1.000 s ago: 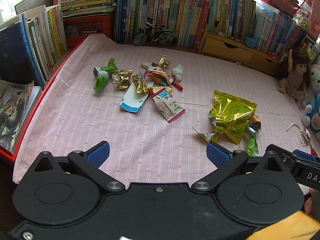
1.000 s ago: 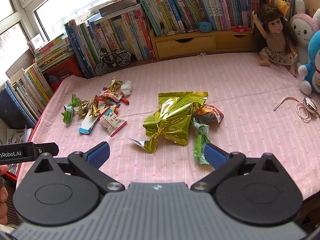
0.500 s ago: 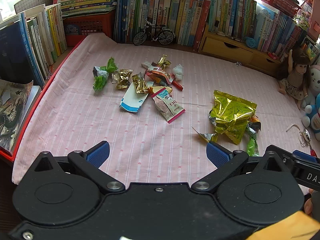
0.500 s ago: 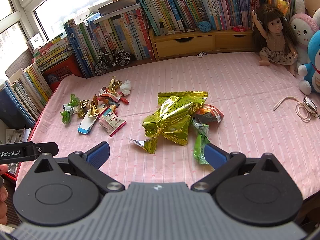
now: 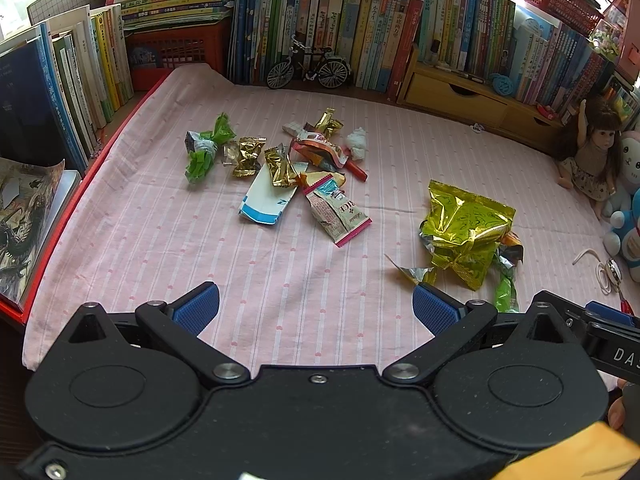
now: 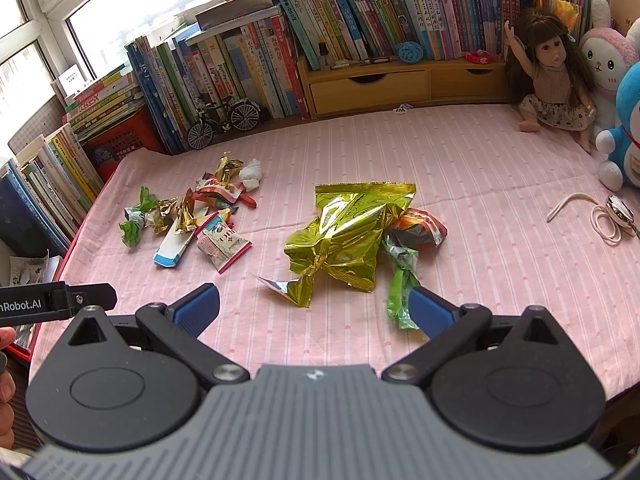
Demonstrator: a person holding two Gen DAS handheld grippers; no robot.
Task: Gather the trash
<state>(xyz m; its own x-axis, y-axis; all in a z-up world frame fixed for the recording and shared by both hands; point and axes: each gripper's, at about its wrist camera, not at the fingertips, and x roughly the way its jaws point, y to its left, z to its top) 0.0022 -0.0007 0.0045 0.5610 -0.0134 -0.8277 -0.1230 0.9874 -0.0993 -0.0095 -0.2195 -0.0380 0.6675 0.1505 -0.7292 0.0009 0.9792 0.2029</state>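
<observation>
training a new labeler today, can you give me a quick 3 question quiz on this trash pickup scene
1. True or false: the left gripper is shut on a wrapper.
2. Multiple choice: what lies against the right side of the big gold snack bag in the right wrist view? A) the toy bicycle B) a crumpled orange wrapper C) the doll
3. Fill in: the white and blue carton lies partly under a ____ candy wrapper.

Key
1. False. Both the left gripper and the right gripper are open and hold nothing.
2. B, the orange wrapper.
3. Gold: the gold candy wrapper.
</observation>
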